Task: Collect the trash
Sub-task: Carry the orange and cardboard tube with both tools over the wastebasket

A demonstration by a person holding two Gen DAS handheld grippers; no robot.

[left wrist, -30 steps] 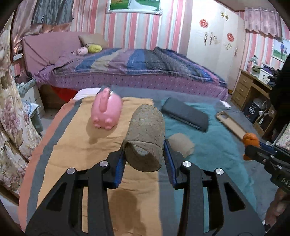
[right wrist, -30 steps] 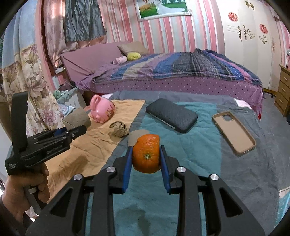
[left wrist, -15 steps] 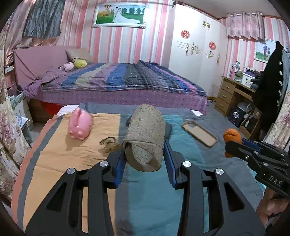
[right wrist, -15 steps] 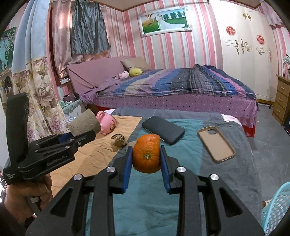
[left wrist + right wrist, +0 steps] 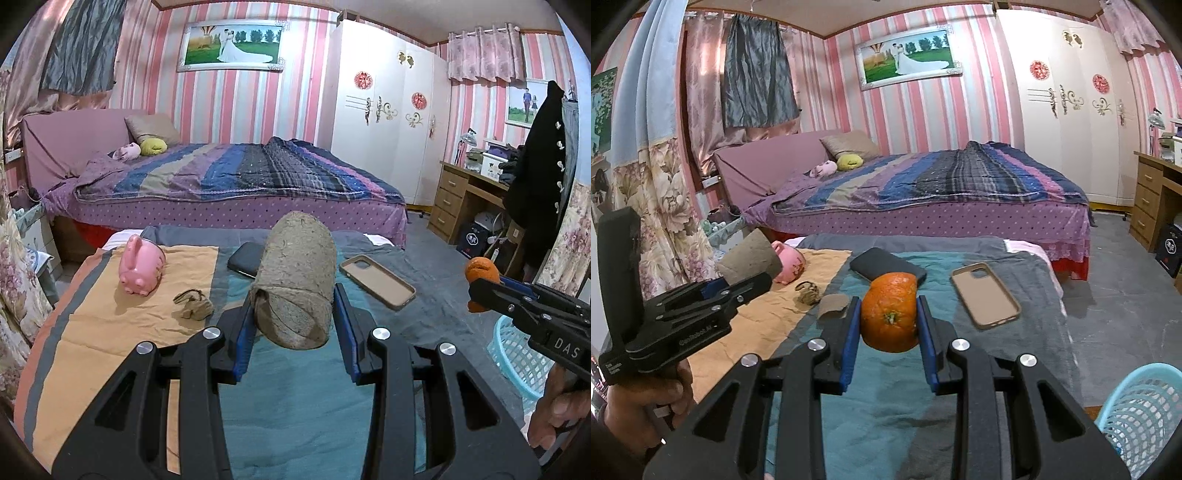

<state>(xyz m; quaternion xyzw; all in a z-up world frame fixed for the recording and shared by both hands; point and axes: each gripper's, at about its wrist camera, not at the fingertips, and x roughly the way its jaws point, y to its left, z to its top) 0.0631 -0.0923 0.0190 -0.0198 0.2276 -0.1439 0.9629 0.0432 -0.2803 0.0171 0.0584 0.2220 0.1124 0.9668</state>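
Brown, fibrous paper roll (image 5: pixel 295 280) sits pinched between the left gripper (image 5: pixel 293 317)'s 2 fingers; probably light, crushable, best gripped mid-length. Orange peel (image 5: pixel 891 312), squeezed between the right gripper (image 5: pixel 889 325)'s fingers, looks soft, slippery. Blue basket (image 5: pixel 1141 413) lies lower-right.

A pink piggy bank (image 5: pixel 142 269) sits on the orange cloth (image 5: pixel 110 317) at ten o'clock in the left wrist view, while a tan phone case (image 5: pixel 376 281) lies flat on the teal cloth (image 5: pixel 295 398) at about one o'clock, with a dark pouch (image 5: pixel 877 264) just left of it. Beyond them, up at twelve o'clock, is the bed (image 5: pixel 229 184) under a striped quilt, a framed wedding picture (image 5: pixel 231 46) on the pink-striped wall above. Over at three o'clock stands a wooden desk (image 5: pixel 461 199) with drawers, a white wardrobe (image 5: pixel 388 122) beside it.
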